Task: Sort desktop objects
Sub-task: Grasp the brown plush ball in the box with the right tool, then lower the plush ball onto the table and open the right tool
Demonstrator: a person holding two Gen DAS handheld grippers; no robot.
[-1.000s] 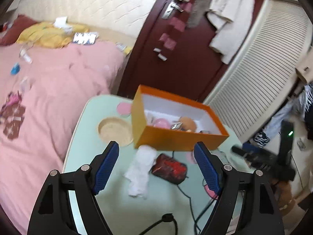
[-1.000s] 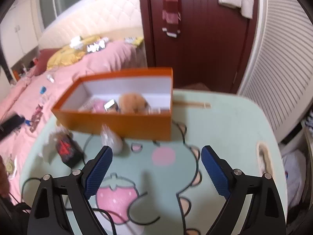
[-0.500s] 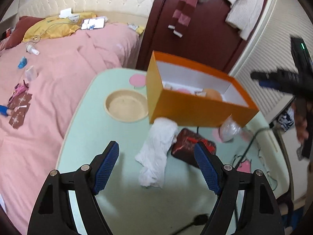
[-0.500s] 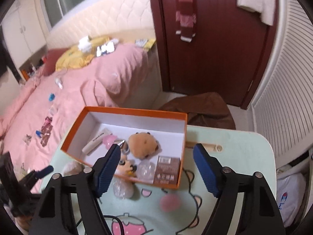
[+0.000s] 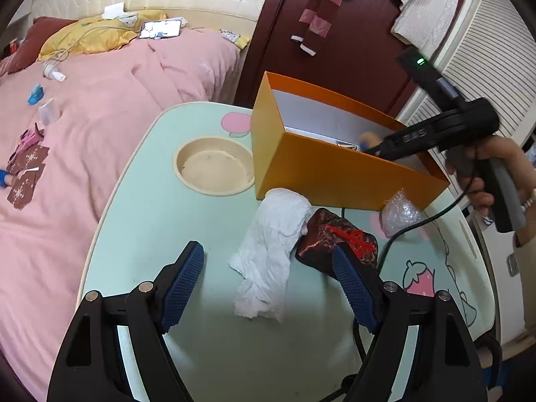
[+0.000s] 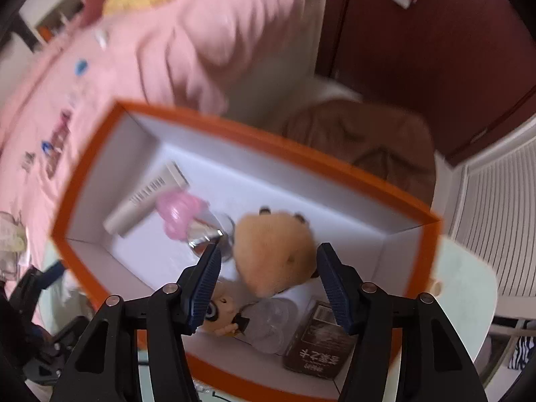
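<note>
An orange box (image 5: 328,174) stands on the pale green table (image 5: 150,227). In front of it lie a crumpled white tissue (image 5: 271,244), a dark red pouch (image 5: 338,241) and a bubble-wrap bundle (image 5: 400,212). My left gripper (image 5: 268,284) is open just short of the tissue, its right finger in front of the pouch. My right gripper (image 6: 269,284) points down into the orange box (image 6: 418,268), its jaws closing. A tan plush toy (image 6: 274,254) lies between and below them, and I see no pad pressing on it. The box also holds a white tube (image 6: 144,197), a pink item (image 6: 177,211) and a brown packet (image 6: 318,345).
A round recess (image 5: 214,167) is sunk in the table left of the box. A black cable (image 5: 402,234) runs past the pouch. A pink bed (image 5: 83,117) borders the table's left side, and a dark red door (image 5: 335,50) stands behind. A hand (image 5: 495,167) holds the right gripper.
My right gripper has swung from the table's front to above the box and tipped down, with its jaws narrower. My left gripper has sunk a little toward the tissue.
</note>
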